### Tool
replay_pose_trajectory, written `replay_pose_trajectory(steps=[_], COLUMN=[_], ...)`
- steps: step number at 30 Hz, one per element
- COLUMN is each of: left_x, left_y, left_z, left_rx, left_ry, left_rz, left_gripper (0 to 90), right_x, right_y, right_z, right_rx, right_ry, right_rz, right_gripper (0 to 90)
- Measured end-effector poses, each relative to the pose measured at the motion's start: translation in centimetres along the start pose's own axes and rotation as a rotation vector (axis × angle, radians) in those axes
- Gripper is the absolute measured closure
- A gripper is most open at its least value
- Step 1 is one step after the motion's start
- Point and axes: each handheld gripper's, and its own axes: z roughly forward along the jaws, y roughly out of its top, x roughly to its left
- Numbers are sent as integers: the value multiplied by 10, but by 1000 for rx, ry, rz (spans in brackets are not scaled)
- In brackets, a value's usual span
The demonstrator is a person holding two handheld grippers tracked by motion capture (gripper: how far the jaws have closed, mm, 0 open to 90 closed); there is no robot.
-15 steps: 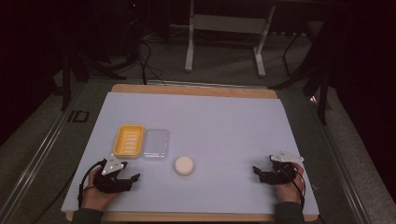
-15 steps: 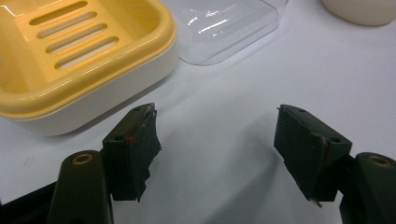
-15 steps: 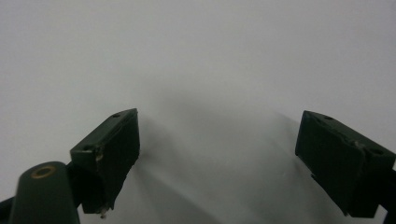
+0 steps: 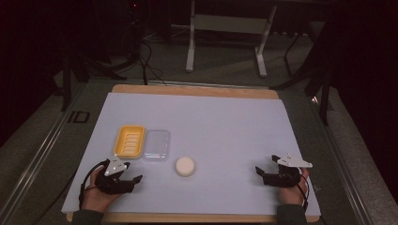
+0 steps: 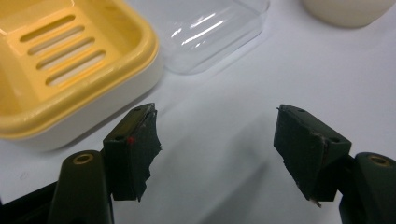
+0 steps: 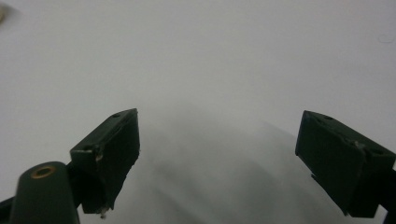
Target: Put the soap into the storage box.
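Note:
A yellow slotted soap dish lies on the white table sheet at the left, with a clear plastic lid touching its right side. A round cream soap bar rests just right of them. My left gripper sits near the front left edge, below the dish. In the left gripper view its jaws stand apart with bare sheet between them, and the soap dish and the clear lid are close ahead. My right gripper rests at the front right, open over bare sheet.
The sheet covers a wooden tabletop whose far edge shows. Beyond it are a grey floor, cables and a metal stand. A hand holds each gripper near the front edge.

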Motion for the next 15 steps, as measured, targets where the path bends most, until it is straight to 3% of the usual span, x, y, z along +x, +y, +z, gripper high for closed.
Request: replay_pose_trajectory(steps=[3,15], left_x=[-5,-11], left_y=[4,13], left_z=[0,15], left_rx=[16,88], left_ry=[7,-40], left_rz=[36,148], left_gripper=[301,280], right_x=[3,4], right_y=[0,-1], right_z=[1,-1], right_rx=[11,-10], right_ry=[-10,-28], right_rz=[-24,-19], right_gripper=[137,141])
